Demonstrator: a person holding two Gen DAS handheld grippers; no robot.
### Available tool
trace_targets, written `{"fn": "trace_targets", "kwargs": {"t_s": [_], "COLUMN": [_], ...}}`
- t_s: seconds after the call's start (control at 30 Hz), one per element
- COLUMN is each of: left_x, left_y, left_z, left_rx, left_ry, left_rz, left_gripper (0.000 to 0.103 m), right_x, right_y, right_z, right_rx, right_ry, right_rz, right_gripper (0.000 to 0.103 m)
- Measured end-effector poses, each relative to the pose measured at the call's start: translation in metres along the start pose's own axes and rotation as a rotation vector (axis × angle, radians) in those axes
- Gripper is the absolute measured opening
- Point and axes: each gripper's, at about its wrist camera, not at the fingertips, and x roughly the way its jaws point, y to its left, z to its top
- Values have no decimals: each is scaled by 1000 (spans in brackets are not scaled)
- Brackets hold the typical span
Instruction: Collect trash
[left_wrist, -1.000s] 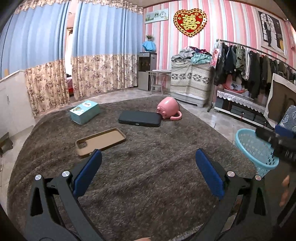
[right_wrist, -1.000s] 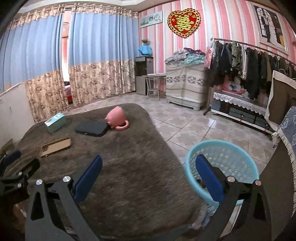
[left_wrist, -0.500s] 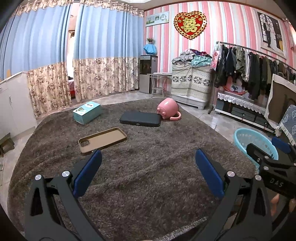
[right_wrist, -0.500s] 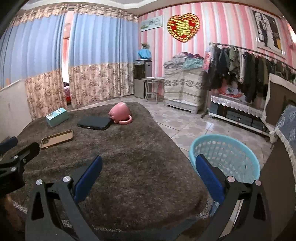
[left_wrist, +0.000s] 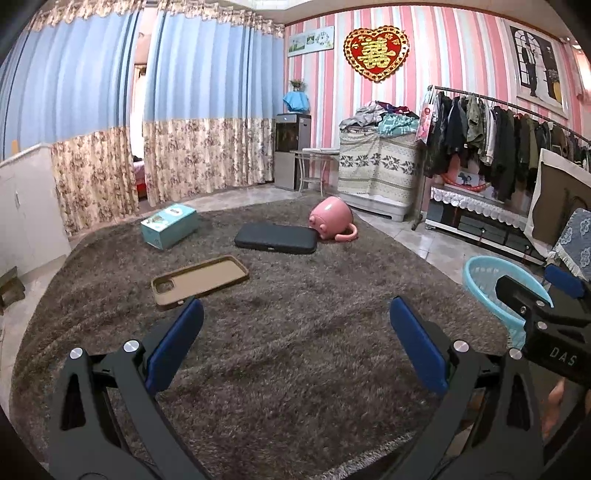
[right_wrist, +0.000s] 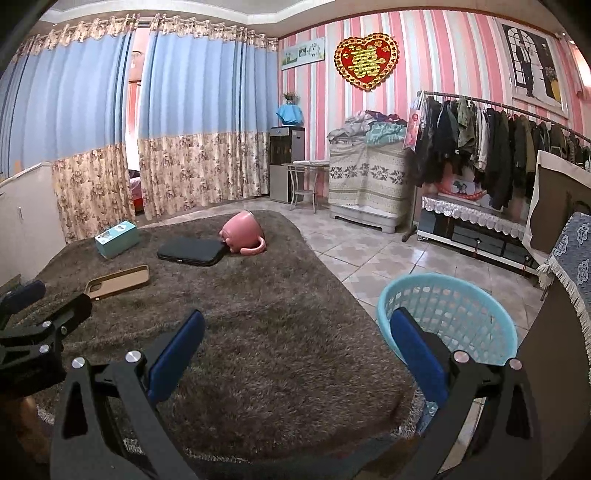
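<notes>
The shaggy rug (left_wrist: 295, 332) is brown-grey. On it are a pink mug (left_wrist: 331, 218), a black case (left_wrist: 276, 239), a tan phone case (left_wrist: 201, 280) and a light blue box (left_wrist: 168, 225). The basket (right_wrist: 448, 314) is light blue. The wall (right_wrist: 443, 55) has pink and white stripes. The curtains (left_wrist: 207, 74) are blue with a flowery bottom.

Even, soft indoor light; no harsh shadows or glare. Fisheye bends the edges; black vignette fills the corners; focus sharp.
</notes>
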Motion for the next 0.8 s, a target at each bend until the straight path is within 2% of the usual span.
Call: {"fn": "trace_targets", "kwargs": {"t_s": [0.8], "left_x": [-8], "left_y": [9], "left_z": [9], "left_rx": [-2], "left_ry": [-44], "left_rz": [19], "left_gripper": [98], "right_x": [0], "right_y": [0], "right_z": [-1], "right_rx": [-2], "right_ry": [-3], "right_rz": [0], "right_gripper": [99]}}
